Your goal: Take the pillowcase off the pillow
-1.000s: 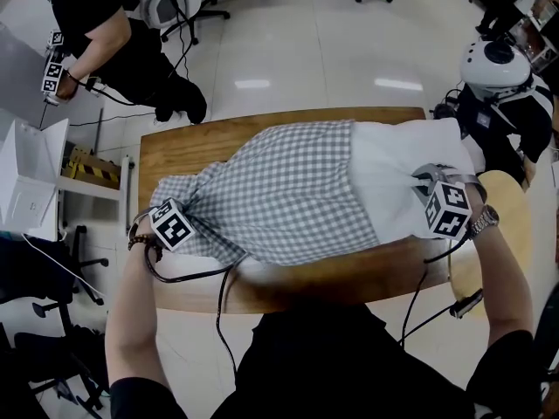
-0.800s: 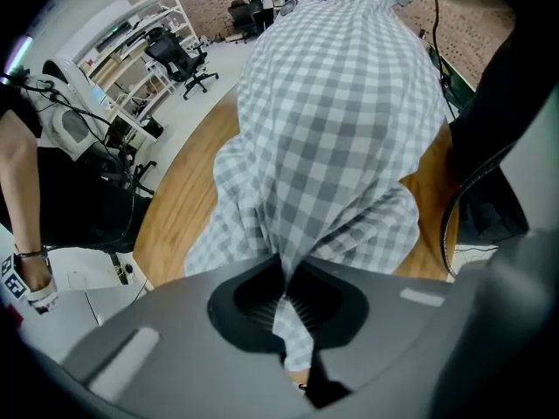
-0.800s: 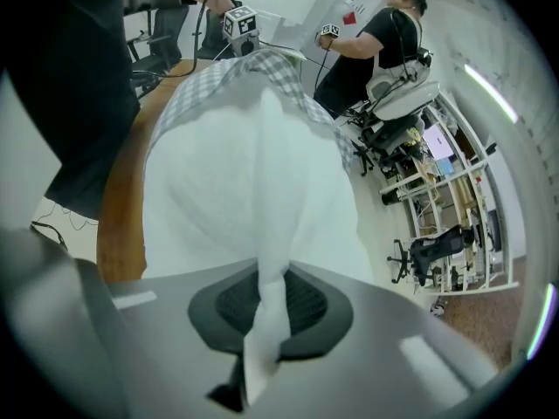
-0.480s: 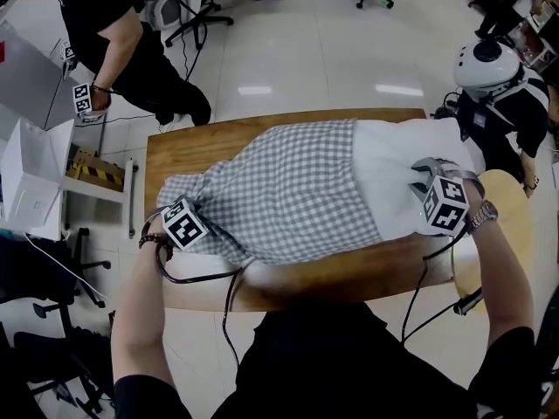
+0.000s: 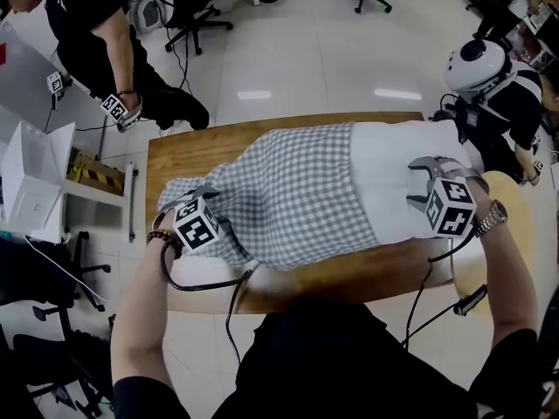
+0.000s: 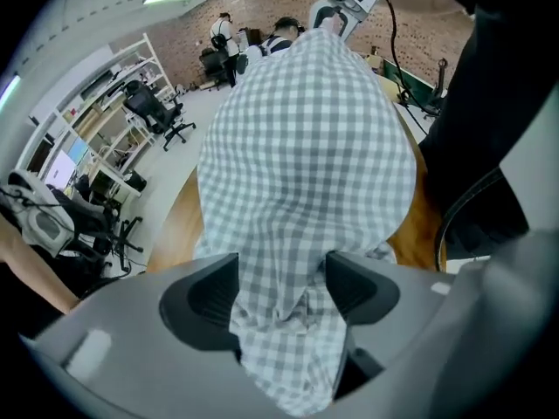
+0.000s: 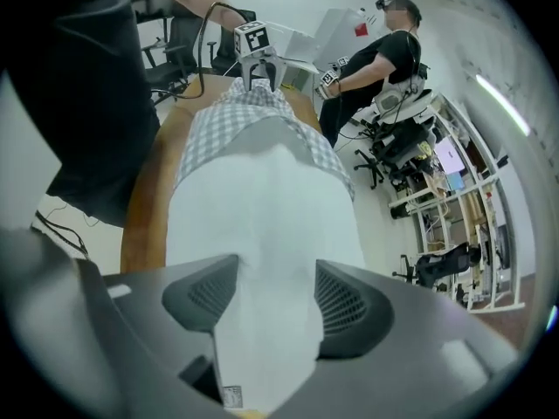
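A white pillow [image 5: 397,177] lies across the wooden table [image 5: 183,147]. A grey-and-white checked pillowcase [image 5: 279,190] covers its left two thirds, and the right end is bare. My left gripper [image 5: 186,201] is at the case's bunched left end. Its jaws are opening, and loose checked cloth [image 6: 306,129] still hangs between the spread pads. My right gripper [image 5: 417,182] is at the bare right end. Its jaws are opening too, with a fold of white pillow [image 7: 262,199] between the pads, which stand off it.
A person with a marker-cube gripper [image 5: 113,107] stands beyond the table's far left corner. Another person in a white helmet [image 5: 472,64] is at the far right. A white box [image 5: 35,182] sits on the left. Cables hang over the near table edge.
Both grippers' jaws have spread from shut to wide apart, letting go of cloth and pillow. My left gripper moved slightly right. The person at back left shifted right.
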A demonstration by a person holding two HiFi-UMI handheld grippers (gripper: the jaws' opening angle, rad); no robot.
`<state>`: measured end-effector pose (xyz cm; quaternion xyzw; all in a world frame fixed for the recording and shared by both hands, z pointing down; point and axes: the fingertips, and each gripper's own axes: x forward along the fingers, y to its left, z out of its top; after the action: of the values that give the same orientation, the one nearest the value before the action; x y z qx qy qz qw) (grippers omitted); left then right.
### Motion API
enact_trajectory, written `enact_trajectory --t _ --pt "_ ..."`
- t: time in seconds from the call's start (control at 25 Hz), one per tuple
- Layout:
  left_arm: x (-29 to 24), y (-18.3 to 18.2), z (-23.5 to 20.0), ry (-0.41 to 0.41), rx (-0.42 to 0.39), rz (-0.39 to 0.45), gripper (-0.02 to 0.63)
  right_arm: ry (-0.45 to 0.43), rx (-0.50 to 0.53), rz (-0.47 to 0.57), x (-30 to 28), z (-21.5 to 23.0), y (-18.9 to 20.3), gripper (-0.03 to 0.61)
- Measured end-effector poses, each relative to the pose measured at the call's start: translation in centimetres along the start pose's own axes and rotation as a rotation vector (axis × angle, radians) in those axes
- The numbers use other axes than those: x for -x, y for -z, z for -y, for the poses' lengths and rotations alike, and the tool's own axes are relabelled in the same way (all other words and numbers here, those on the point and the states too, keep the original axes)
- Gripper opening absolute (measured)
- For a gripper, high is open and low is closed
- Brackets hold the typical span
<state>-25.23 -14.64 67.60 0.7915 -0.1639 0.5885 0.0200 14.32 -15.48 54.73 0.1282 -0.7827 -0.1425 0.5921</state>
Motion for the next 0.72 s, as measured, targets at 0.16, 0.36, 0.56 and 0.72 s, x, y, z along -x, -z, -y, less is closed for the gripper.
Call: enact_trajectory --t 0.16,0.36,0.56,0.72 --pt "-0.3 -2.1 0.1 0.015 -0.042 0.011 0.318 -0.025 0.026 -0.022 1.0 0.2 -1.0 0.293" --pt "-0.8 -3.4 0.6 0.035 -0.063 0.024 0.318 -0.058 0.002 0.017 2.7 0.4 -2.8 0.295" --pt "-1.6 -4.1 1.0 0.059 -0.077 0.022 0.319 -0.053 0.037 0.084 2.0 1.2 -6.3 0.296" --pt "-2.7 -5.1 1.2 0.076 -0.104 -0.003 0.327 -0.088 0.039 0.114 -0.5 1.0 -7.6 0.298"
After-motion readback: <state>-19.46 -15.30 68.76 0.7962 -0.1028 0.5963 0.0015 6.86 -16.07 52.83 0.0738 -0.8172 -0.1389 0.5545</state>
